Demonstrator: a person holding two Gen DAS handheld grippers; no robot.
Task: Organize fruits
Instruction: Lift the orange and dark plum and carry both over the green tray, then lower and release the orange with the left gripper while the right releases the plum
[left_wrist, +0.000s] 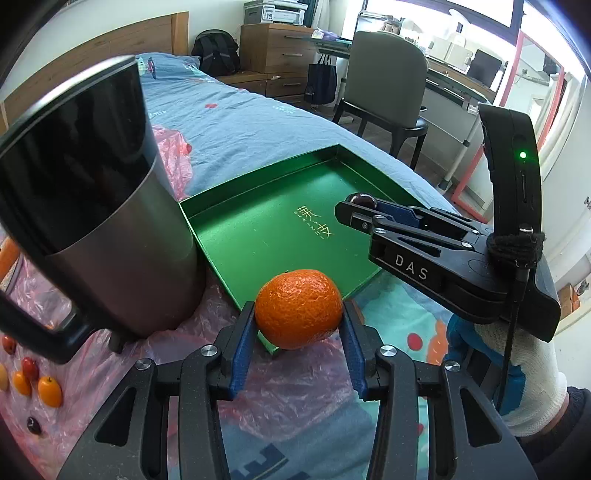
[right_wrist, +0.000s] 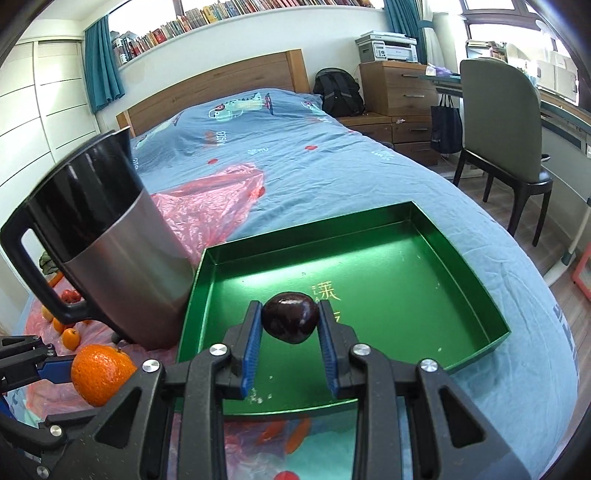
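My left gripper (left_wrist: 299, 319) is shut on an orange (left_wrist: 298, 308), held over the near corner of the green tray (left_wrist: 258, 236). In the right wrist view the same orange (right_wrist: 100, 373) hangs at the lower left, beside the tray's near left corner. My right gripper (right_wrist: 290, 323) is shut on a dark plum (right_wrist: 290, 322) above the bare floor of the green tray (right_wrist: 388, 280). The left wrist view shows the right gripper (left_wrist: 360, 206) from the side, over the tray's right part, with a white-gloved hand (left_wrist: 532, 373) on it.
A tall steel jug (left_wrist: 99, 221) with a black handle stands just left of the tray, also the jug (right_wrist: 107, 251). Small oranges and red fruits (left_wrist: 37, 384) lie on pink plastic sheet (right_wrist: 207, 206) on the blue bed. A chair (right_wrist: 506, 122) stands right of the bed.
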